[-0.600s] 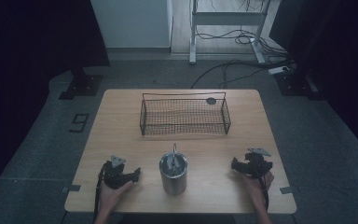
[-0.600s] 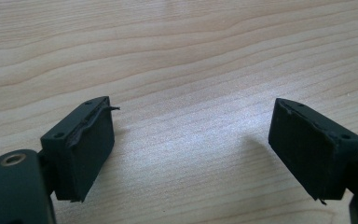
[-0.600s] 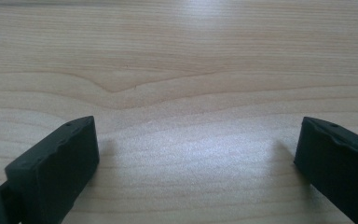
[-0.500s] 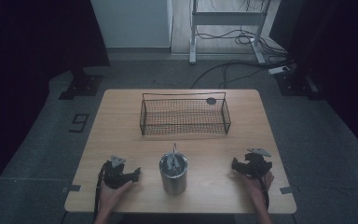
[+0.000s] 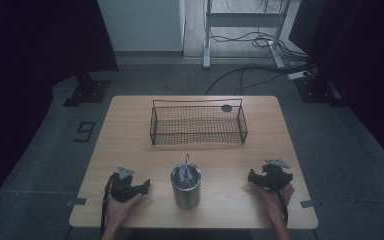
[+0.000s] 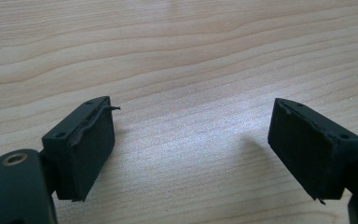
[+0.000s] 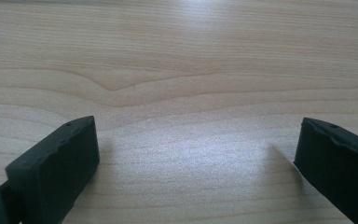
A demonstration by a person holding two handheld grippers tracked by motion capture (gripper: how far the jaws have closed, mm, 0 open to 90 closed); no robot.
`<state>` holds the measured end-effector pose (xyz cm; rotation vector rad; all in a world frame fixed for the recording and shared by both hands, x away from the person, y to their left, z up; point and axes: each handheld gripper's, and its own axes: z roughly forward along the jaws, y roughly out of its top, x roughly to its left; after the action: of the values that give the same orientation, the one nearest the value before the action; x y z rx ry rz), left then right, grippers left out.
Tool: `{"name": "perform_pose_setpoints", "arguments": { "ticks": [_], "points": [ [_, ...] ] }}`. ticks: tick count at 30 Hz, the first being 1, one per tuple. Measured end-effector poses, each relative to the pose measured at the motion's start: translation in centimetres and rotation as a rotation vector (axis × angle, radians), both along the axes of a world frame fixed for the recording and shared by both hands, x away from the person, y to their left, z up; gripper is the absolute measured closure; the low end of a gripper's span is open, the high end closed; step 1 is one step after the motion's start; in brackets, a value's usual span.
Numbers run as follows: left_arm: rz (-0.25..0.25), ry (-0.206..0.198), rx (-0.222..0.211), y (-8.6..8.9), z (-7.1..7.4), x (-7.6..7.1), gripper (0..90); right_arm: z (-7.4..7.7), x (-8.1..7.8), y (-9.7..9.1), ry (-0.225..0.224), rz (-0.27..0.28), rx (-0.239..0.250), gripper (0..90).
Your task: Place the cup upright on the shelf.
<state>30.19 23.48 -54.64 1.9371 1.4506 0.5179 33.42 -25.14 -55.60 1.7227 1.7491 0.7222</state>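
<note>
A metal canister with a thin upright handle stands near the front middle of the wooden table. My left gripper rests on the table to its left, held by a hand, jaws pointing right toward the canister. My right gripper rests to the canister's right, jaws pointing left. In the left gripper view the left gripper is open over bare wood. In the right gripper view the right gripper is open too, nothing between its fingers.
A black wire basket stands at the back middle of the table, with a small dark round object just behind its right end. Cables and a metal frame lie on the floor beyond the table.
</note>
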Motion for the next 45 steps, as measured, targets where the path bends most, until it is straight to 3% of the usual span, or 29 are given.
{"name": "perform_pose_setpoints", "arguments": {
  "ticks": [10,14,19,28,34,41,45],
  "points": [
    [0.003,-0.001,0.000,0.1,0.0,0.0,15.1,0.0,0.0,-0.1,-0.001,0.015,0.017,3.0],
    [0.027,-0.055,-0.018,0.3,0.2,-0.6,16.4,0.0,0.0,-0.1,-0.001,0.014,0.019,3.3],
    [0.008,-0.062,-0.010,0.3,0.3,-0.8,14.8,0.0,0.0,-0.2,-0.002,0.019,0.023,4.1],
    [0.003,-0.138,-0.092,1.4,2.6,-1.8,14.6,0.0,0.0,-0.2,-0.002,0.018,0.030,4.9],
    [-0.015,-0.163,-0.103,1.2,3.5,-2.4,14.5,0.0,-0.1,-0.2,-0.004,0.021,0.029,5.7],
    [-0.039,-0.210,-0.088,0.5,5.0,-3.3,14.5,0.0,-0.1,-0.2,-0.006,0.026,0.029,6.6],
    [-0.051,-0.217,-0.086,0.3,5.3,-3.6,14.4,0.0,-0.1,-0.3,-0.006,0.027,0.029,6.7]
  ]
}}
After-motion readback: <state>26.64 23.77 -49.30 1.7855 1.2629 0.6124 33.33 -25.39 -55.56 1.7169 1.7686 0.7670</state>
